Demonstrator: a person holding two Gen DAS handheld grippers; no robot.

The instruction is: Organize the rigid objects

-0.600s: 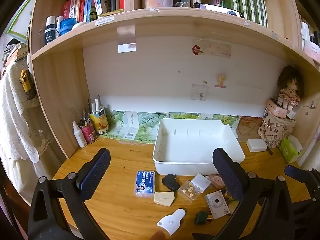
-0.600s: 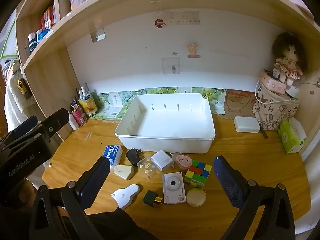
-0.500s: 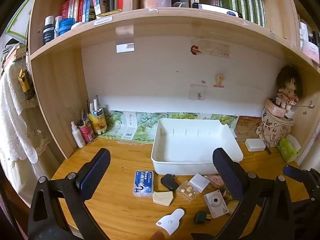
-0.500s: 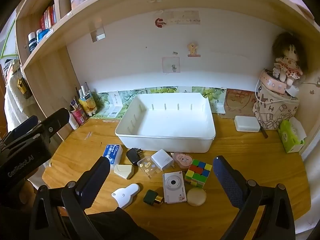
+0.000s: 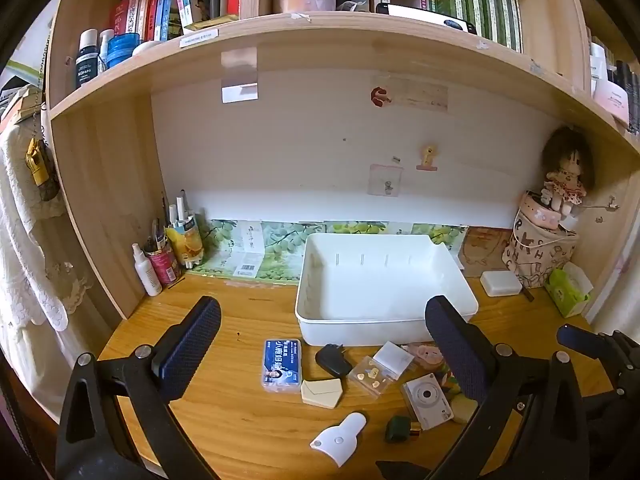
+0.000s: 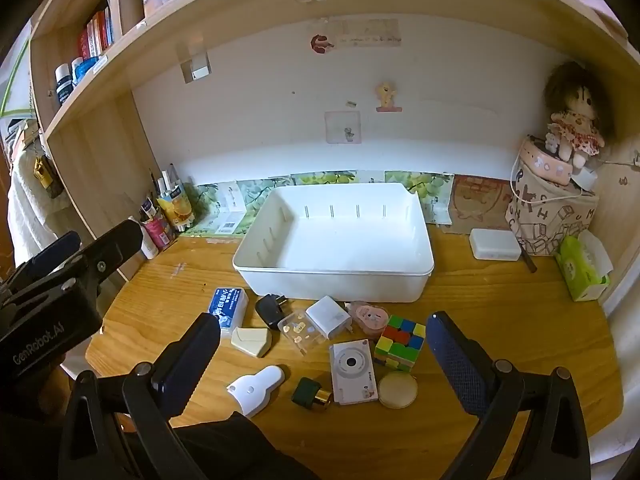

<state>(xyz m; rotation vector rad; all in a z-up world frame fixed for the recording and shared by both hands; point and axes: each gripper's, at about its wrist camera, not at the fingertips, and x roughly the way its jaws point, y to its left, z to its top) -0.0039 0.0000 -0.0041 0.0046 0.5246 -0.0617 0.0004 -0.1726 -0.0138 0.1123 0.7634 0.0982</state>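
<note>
Currently, both the left gripper (image 5: 320,344) and right gripper (image 6: 323,354) are released, grasping nothing. Small objects, including a Rubik's cube (image 6: 399,342), lie on the worktop (image 6: 500,312) at frame centre, below the empty white bin (image 6: 336,276).

My left wrist view looks forward and downward across the wooden desk (image 5: 240,420) from its near left edge — white bin (image 5: 384,280) at one o'clock. My right wrist view tilts steeper, bin (image 6: 340,236) at twelve o'clock. Both share the bin, the clutter before it and the back wall.
</note>
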